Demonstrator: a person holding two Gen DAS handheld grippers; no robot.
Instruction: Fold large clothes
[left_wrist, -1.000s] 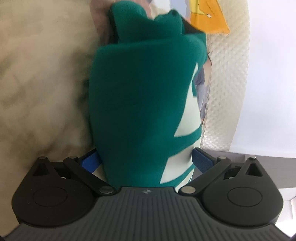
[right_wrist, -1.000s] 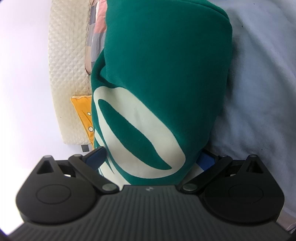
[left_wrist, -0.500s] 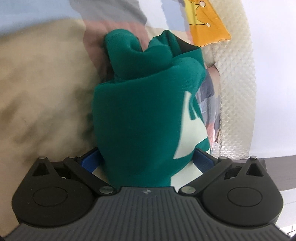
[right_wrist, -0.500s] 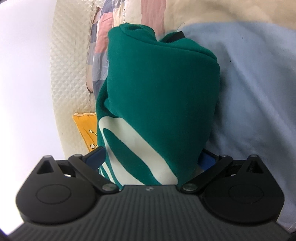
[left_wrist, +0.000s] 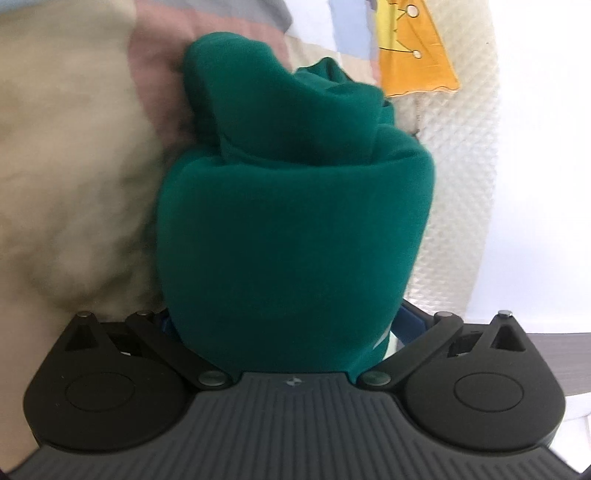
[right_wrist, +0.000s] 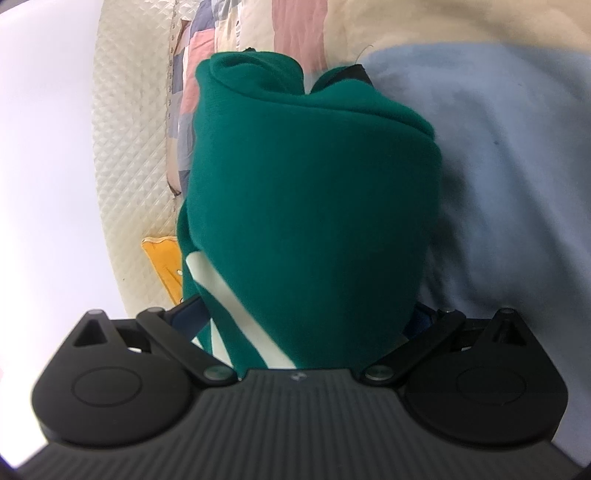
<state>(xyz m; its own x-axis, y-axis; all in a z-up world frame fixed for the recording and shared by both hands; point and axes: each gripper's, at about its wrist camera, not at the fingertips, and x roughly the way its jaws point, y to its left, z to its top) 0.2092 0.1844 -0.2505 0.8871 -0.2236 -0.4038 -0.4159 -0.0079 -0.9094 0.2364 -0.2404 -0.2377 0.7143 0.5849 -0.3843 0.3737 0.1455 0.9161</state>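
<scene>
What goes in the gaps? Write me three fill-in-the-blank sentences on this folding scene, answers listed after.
1. The garment bunched in the left gripper is coloured ____.
2. In the right wrist view, the stripes on the garment in the right gripper are ____.
3. The triangular cloth beyond the garment is yellow and ____.

Missing words: green; white; orange

Both hand-held grippers (left_wrist: 284, 325) (right_wrist: 306, 325) — clamped, loaded

A patchwork quilt (right_wrist: 207, 55) of pink, grey and cream squares lies beside a cream quilted cover (left_wrist: 458, 192). An orange cloth (left_wrist: 417, 55) with small white dots rests on that cover. A pale blue fabric (right_wrist: 517, 166) spreads alongside.
</scene>
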